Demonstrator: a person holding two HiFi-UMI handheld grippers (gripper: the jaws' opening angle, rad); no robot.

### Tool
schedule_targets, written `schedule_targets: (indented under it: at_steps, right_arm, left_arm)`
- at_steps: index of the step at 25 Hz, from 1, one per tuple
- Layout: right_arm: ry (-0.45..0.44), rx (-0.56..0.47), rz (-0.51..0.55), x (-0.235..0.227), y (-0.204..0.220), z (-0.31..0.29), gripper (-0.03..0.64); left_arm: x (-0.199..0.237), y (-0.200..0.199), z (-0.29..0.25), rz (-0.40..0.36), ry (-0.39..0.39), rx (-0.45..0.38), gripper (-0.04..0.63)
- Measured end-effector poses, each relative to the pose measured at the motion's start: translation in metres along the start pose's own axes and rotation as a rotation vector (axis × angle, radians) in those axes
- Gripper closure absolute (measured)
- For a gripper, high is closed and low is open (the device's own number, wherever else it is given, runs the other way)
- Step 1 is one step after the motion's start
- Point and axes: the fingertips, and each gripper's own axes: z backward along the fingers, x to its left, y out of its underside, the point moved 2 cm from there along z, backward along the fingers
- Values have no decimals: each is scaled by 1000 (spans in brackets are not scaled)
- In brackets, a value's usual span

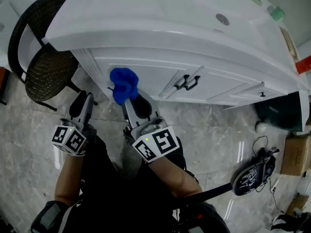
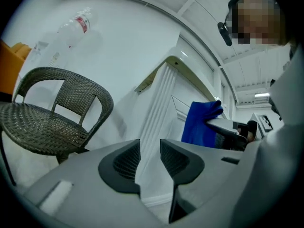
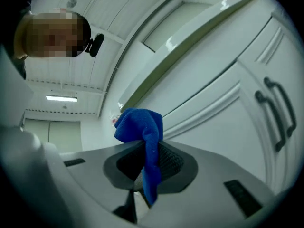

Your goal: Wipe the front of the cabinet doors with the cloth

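A blue cloth (image 1: 124, 84) is bunched against the left white cabinet door (image 1: 146, 76), under the counter's overhang. My right gripper (image 1: 130, 100) is shut on the blue cloth (image 3: 145, 141), which hangs down between the jaws in the right gripper view. The cabinet door (image 3: 228, 127) fills that view, with two dark handles (image 3: 278, 113) at the right. My left gripper (image 1: 82, 106) hangs to the left, below the cabinet's fluted corner (image 2: 154, 127); its jaws stand a little apart with nothing between them (image 2: 149, 160). The cloth (image 2: 202, 125) shows at the right of the left gripper view.
A dark wicker chair (image 1: 46, 64) stands left of the cabinet, close to my left gripper. Two black door handles (image 1: 188, 83) sit mid-cabinet. On the tiled floor at the right lie a dark device with cables (image 1: 252, 171) and cardboard boxes (image 1: 295, 154).
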Motion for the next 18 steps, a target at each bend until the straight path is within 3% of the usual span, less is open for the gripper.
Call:
schedule_targets:
  at_steps: [4,7,14,18]
  right_arm:
    - [-89,79,-23,23,43,-39,560]
    - [-71,110,6,20,66,-56,560]
    - [82,85,21,-32,63,-39,560]
    - [244,39,83,-83,32,-2,560]
  left_arm:
    - [22,-5,22,-13,-81,-10,463]
    - [32,-4,33,-9,-112,-11,463]
    - [29,13,30,-18,-97,6,463]
    - [13,12,15,-27,-56,13,463]
